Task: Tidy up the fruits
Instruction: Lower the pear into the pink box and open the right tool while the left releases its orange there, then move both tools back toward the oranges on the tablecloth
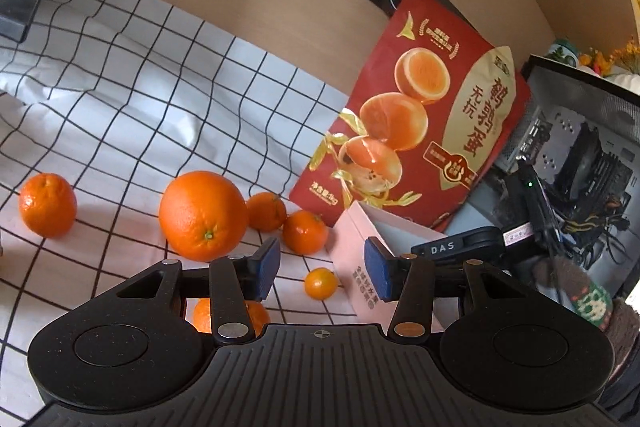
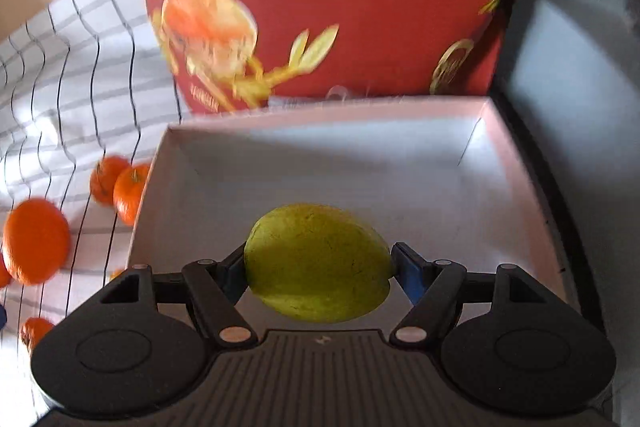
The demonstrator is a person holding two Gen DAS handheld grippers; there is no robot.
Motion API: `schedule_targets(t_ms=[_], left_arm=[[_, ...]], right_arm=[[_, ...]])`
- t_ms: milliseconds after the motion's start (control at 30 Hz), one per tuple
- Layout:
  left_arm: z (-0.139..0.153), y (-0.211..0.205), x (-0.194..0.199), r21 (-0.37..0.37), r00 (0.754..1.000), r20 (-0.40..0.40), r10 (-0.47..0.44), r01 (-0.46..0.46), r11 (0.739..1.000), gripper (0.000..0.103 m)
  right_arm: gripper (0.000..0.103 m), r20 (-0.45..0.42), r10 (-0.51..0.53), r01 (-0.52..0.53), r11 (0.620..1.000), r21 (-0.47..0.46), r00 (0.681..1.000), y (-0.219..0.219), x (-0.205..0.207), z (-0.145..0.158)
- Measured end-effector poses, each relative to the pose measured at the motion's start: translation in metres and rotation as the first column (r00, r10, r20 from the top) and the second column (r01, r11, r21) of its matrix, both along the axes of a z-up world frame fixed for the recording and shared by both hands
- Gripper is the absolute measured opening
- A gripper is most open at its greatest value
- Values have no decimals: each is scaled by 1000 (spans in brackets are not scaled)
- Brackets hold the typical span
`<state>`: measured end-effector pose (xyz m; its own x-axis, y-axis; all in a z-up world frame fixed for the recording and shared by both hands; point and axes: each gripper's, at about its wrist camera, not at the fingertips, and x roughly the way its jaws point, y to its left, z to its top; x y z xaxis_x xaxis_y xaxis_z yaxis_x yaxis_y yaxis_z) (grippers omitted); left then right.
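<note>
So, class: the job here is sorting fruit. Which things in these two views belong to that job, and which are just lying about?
Belongs to the job:
green fruit, held in the right gripper
pink box
big orange
small oranges
tiny orange
left gripper, open

Just lying about:
red bag
checked cloth
computer case

- Left wrist cam sits low, looking nearly level across the checked cloth [image 1: 120, 99].
- Right wrist cam tilts down, close over the pink box [image 2: 360, 163].
- Both catch the red bag [image 1: 420, 115].
</note>
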<state>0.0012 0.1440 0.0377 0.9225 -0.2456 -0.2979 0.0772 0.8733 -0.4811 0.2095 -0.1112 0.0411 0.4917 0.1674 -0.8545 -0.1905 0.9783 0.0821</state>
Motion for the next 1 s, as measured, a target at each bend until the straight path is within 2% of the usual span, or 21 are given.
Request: schedule_targets(t_ms=[167, 233, 367, 433, 500, 567, 600, 667, 700, 767, 867, 933, 1000], left_arm=[[-1, -5, -3, 68, 999, 9, 47, -47, 997, 52], [-2, -3, -2, 67, 998, 6, 61, -61, 996, 51], [-4, -1, -1, 75, 997, 2, 83, -83, 994, 52], [-4, 0, -3, 71, 997, 9, 82, -83, 994, 52], [-4, 0, -5, 67, 997, 16, 81, -81, 994, 52], [-3, 0, -6, 69, 996, 18, 86, -87, 994, 52], [-4, 0, -6, 71, 996, 16, 90, -91, 993, 52], [-4, 0, -5, 77, 995, 5, 102, -102, 992, 52], [-5, 0, -4, 82, 994, -2, 112, -111, 990, 52], [-6, 2, -5, 93, 991, -8, 134, -132, 987, 52], [-7, 8, -8, 89, 985, -8, 172, -170, 981, 52], [-8, 13, -11, 68, 982, -8, 187, -186, 980, 52], [-9, 17, -14, 45, 981, -17, 192, -191, 981, 52]], right_arm=[[75, -98, 6, 3, 996, 92, 995, -20, -7, -4], [76, -93, 18, -6, 992, 127, 995, -30, -18, -3], [76, -23, 48, -44, 987, 154, 999, -46, -37, 9], [76, 106, 44, -60, 986, 157, 993, -51, -58, 21], [77, 283, 74, -104, 991, 90, 956, -51, -87, 35], [79, 427, 132, -149, 989, 7, 895, -52, -123, 43], [85, 486, 142, -153, 988, -17, 862, -51, -140, 45], [91, 572, 157, -160, 986, -46, 805, -49, -174, 43], [92, 580, 188, -189, 980, -60, 793, -52, -189, 42], [92, 543, 268, -278, 958, -65, 796, -50, -208, 33], [92, 438, 316, -357, 934, 14, 842, -46, -212, 15], [92, 366, 307, -360, 929, 82, 878, -40, -202, 2], [90, 341, 274, -319, 944, 84, 899, -36, -187, -6]])
